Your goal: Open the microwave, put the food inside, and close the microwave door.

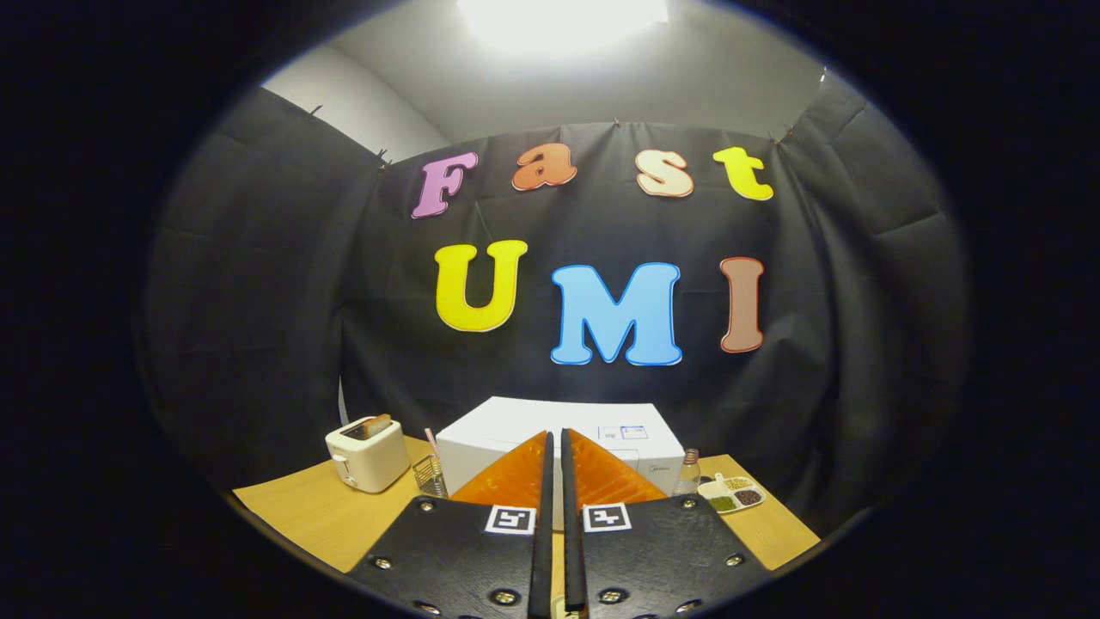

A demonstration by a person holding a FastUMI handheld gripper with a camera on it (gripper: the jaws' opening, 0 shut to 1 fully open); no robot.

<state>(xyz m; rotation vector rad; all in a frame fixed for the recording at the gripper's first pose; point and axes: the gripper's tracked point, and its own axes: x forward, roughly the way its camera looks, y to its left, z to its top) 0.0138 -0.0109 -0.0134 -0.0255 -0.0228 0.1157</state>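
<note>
A white microwave (516, 430) stands on the wooden table (301, 516) against the booth's black wall, seen from above and well beyond my fingers. Its front is hidden behind them, so the door's state cannot be told. My gripper (554, 447) hangs high above the near side of the table, its two fingers nearly touching with only a thin slit between them and nothing held. A white divided dish (732, 494) with small portions of food rests on the table to the right of the microwave.
A cream toaster (368, 453) with a slice in its slot stands left of the microwave. Between them is a small wire holder (430, 475) with a straw. A small clear bottle (688, 471) stands between the microwave and the dish.
</note>
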